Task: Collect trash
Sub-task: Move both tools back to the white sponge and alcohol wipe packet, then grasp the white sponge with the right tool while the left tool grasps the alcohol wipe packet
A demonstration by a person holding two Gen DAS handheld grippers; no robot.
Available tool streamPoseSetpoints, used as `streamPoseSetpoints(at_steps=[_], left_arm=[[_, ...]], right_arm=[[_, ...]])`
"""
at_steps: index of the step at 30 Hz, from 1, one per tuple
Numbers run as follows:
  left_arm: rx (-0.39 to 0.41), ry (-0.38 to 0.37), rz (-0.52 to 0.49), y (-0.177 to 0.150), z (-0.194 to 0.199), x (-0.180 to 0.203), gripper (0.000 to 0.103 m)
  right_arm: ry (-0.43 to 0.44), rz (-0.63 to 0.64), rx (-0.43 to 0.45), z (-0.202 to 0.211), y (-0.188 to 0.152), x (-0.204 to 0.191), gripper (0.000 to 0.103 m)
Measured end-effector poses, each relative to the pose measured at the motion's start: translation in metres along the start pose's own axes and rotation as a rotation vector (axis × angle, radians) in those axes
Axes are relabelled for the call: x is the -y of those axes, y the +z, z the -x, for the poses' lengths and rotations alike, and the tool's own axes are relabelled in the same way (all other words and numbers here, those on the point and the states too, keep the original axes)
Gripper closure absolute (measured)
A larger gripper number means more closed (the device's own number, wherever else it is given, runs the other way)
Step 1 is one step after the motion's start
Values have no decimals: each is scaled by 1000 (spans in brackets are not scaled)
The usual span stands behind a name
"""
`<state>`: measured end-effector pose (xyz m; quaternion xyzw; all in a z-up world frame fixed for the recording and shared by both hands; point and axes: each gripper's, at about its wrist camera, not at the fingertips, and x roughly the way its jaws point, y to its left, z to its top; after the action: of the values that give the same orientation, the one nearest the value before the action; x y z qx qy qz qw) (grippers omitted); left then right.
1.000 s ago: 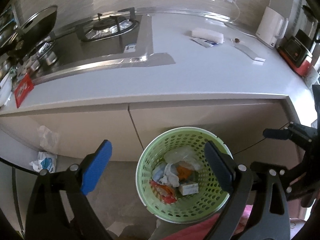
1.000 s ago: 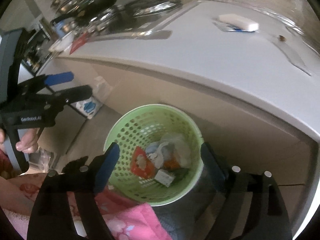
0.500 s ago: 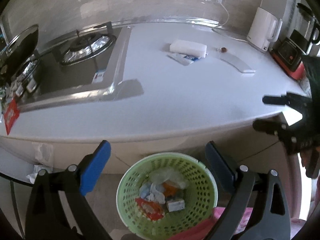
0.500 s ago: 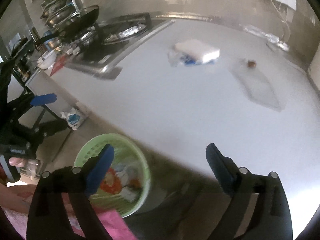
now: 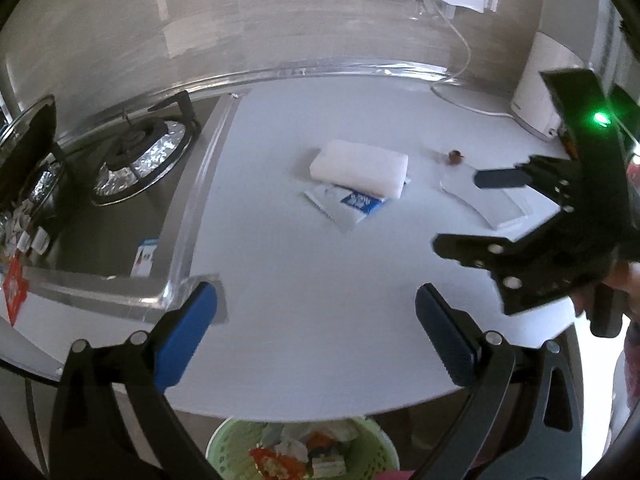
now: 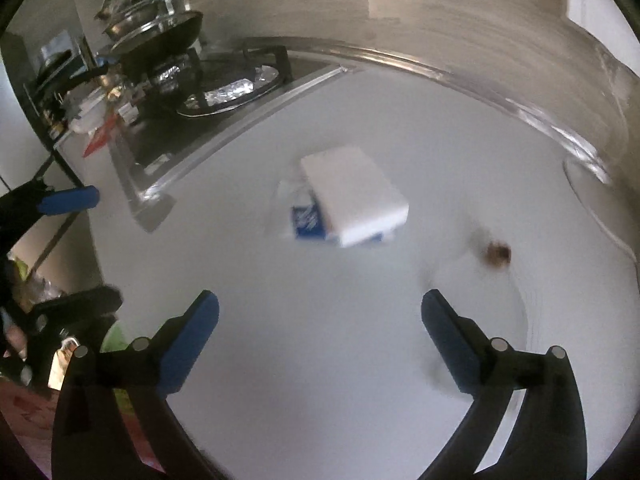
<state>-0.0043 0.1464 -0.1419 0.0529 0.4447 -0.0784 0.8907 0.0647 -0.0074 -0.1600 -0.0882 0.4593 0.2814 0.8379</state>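
Note:
A white foam block lies on the white counter on top of a white-and-blue wrapper. A small brown scrap and a clear plastic strip lie to its right. A green basket with trash stands on the floor below the counter edge. My left gripper is open and empty above the counter's front. My right gripper is open and empty, nearer the block; it also shows in the left wrist view.
A gas stove with foil-lined burners is at the left, with a pan and pots beyond. A white kettle stands at the back right. A red packet lies at the counter's left end.
Both grippers have risen from over the green basket on the floor to above the counter and moved toward the foam block. Both stayed open and empty.

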Motion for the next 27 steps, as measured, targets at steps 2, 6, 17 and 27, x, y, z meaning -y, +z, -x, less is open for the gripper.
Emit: streamPoseSetpoints(at_steps=[2,6,17,27], left_arm=[[-9,21,-1,7,-5,3,8],[-28,64,11,14,-15,6,8],[-78,153,54,17,-28,5,8],[-83,146,79,24,-37,0,8]], right_arm=[[12,22,-8,-12,13,10,3],[38,68,-26,-35,34,25,3],[98,154,-81,-82,64,39,3],[103,238,-89,-86,61,36,41]])
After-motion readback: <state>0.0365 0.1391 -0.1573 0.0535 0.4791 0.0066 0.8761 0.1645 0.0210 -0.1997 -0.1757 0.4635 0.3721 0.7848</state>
